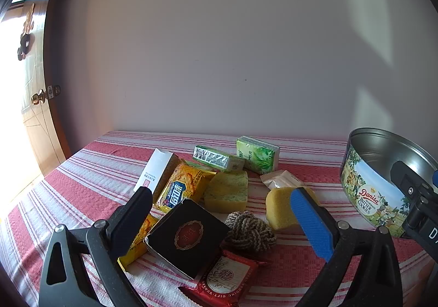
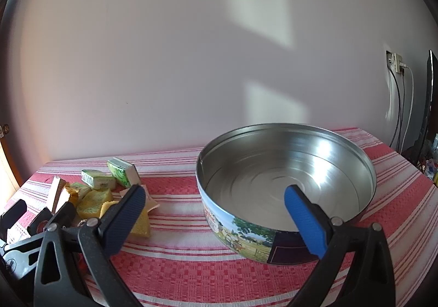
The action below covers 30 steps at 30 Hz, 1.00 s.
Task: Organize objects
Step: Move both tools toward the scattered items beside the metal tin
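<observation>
Overhead, both claws hung wide open and held nothing; the left claw hovered over a heap of small goods on the table, which wore a red-and-white striped cloth; directly between its fingers lay a black box with a red oval emblem, and beside that a knotted rope ball; just beyond its blue fingertip sat a yellow sponge, and nearer the camera a red wrapped sweet; farther ahead lay a second sponge, a yellow biscuit packet, a white carton and two green tissue packs; off to that claw's right stood the open cookie tin; the right claw pointed at the same tin, its blue finger crossing the near rim in view, the tin's shiny inside bare; the heap lay to its left.
</observation>
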### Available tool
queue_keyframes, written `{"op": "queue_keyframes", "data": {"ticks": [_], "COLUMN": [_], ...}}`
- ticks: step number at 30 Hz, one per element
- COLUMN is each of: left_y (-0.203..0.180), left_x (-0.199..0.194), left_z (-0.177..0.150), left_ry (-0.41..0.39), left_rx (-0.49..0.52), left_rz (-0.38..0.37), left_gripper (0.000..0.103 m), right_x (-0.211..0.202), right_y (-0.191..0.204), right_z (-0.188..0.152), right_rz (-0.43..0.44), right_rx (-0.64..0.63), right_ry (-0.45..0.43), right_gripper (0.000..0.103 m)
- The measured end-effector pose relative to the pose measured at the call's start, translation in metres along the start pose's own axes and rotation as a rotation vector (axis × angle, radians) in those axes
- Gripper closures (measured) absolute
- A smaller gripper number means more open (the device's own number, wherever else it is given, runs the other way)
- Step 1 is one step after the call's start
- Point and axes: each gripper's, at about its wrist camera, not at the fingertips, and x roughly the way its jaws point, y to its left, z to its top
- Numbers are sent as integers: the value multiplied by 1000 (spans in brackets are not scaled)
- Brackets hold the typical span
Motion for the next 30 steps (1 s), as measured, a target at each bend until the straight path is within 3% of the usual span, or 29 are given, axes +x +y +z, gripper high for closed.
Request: {"op": "queue_keyframes", "data": {"ticks": [30], "left_y": [-1], "left_x": [2], "left_z": [5], "left_ry": [11], "left_rx": [0], "left_rz": [0], "left_gripper": [1], "right_x": [1], "right_y": [4], "right_z": [1], "right_rz": [-3], "right_rx": [9], "right_ry": [-1], "right_gripper": [0]}}
